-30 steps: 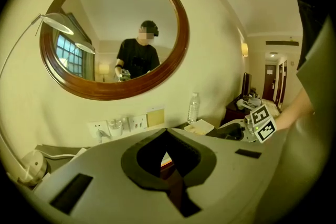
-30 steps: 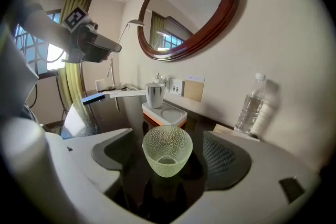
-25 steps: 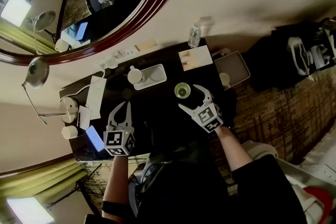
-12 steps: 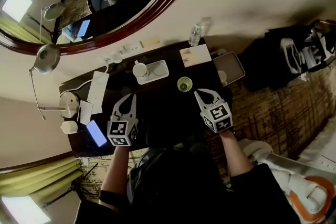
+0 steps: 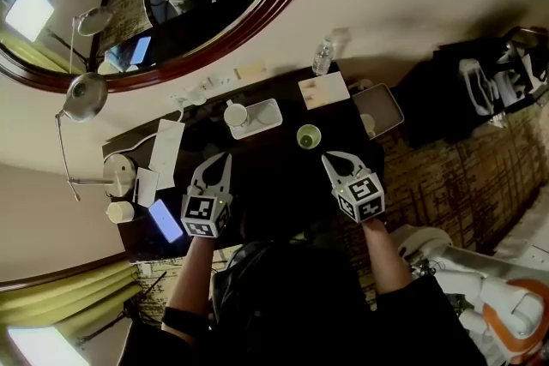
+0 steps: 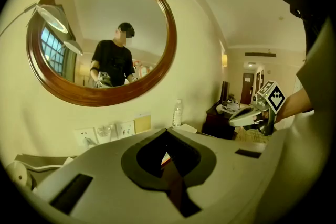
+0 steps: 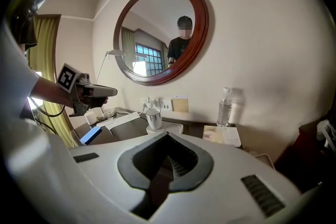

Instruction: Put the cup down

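A small green cup (image 5: 308, 136) stands upright on the dark table (image 5: 266, 176), right of the middle. My right gripper (image 5: 329, 157) hovers just in front of it, apart from it, jaws shut on nothing. In the right gripper view the closed jaws (image 7: 168, 136) hide the cup. My left gripper (image 5: 220, 159) is held over the table's left half, also shut and empty. Its closed jaws (image 6: 167, 134) point at the wall under the mirror. Each gripper shows in the other's view: the right gripper (image 6: 251, 116) and the left gripper (image 7: 100, 91).
A white cup (image 5: 235, 112) stands on a white tray (image 5: 264, 117) at the back. A water bottle (image 5: 322, 57), a notepad (image 5: 323, 90) and a grey tray (image 5: 382, 107) are at the back right. A blue phone (image 5: 165, 221), papers and a lamp (image 5: 86, 95) fill the left end.
The right gripper's jaws stood wide open at the green cup a second ago. They have shut, and the gripper has drawn back from the cup. The left gripper barely moved.
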{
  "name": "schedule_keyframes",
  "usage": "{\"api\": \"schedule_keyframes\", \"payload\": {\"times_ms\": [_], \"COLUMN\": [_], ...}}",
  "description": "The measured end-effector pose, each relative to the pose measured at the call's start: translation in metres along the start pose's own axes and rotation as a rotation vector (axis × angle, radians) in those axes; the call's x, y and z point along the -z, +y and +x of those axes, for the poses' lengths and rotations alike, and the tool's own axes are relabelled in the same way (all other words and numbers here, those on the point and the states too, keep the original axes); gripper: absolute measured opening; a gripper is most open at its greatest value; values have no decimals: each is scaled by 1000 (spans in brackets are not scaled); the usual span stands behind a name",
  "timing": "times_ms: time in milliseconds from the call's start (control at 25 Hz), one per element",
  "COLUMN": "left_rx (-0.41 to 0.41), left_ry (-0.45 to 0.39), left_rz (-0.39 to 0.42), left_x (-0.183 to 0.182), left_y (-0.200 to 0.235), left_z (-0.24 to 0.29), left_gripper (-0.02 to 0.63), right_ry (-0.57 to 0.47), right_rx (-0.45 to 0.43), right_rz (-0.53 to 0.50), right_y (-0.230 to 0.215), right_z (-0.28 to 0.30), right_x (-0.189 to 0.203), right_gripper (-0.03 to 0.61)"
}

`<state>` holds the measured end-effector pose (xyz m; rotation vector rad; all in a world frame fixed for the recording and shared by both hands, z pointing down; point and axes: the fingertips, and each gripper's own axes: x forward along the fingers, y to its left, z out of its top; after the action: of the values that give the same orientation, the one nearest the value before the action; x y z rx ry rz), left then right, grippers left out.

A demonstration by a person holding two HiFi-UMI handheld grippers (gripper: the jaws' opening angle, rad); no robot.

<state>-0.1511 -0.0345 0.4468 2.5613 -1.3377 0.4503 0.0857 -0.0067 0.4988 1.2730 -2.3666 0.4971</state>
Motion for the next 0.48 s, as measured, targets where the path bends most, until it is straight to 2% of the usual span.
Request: {"api": "schedule_keyframes", "payload": {"times_ms": [120, 160, 440, 480], "left_rx": [9, 11, 26, 21], "left_ry": [-4, -6, 48, 68], "left_rz": [19, 14, -10, -22], "left_x": [-4, -2, 29, 34], "left_y": [-2, 0, 18, 23], "left_z": [3, 5, 42, 50], "left_gripper": [2, 24, 267, 327], "right_ry": [1, 0, 4, 4], "right_rx": [-2, -2, 12, 20], "right_rz": [16, 21, 49, 53], "right_y": [3, 4, 4, 3], "right_z": [-1, -1, -3, -4], "right_x": [3, 4, 11, 13], "right_gripper": [15, 15, 15, 15]}}
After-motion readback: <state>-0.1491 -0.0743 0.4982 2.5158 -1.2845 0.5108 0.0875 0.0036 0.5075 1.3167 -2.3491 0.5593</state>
